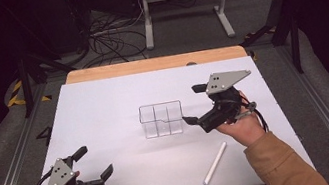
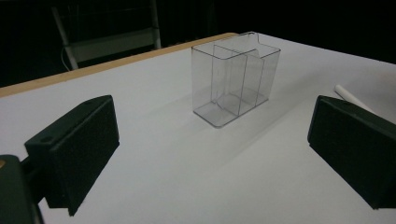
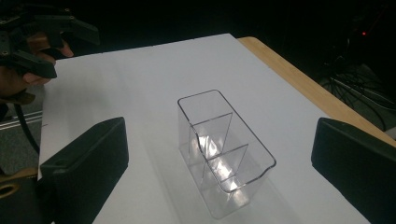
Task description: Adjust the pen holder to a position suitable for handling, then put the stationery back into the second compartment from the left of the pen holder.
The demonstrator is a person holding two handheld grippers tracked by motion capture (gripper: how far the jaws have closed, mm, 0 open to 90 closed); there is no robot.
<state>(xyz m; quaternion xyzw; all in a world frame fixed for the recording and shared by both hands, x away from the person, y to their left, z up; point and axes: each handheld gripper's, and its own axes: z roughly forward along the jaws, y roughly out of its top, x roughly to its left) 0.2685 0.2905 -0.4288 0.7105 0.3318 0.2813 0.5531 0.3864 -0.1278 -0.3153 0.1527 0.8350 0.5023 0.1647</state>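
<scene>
While the right gripper (image 1: 190,104) hovers beside the clear organizer (image 1: 161,119), jaws spread, left gripper (image 1: 95,162) low, jaws spread.

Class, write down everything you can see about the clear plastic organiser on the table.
The clear organiser looks like transparent hard plastic: a rectangular box, open on top, with rounded corners and thin inner walls splitting it into three compartments. One long wall steps down to a lower rim. It is empty and stands upright near the middle of the white table. Nothing touches it; the right tool is beside it with its jaws open, apart from its walls.
</scene>
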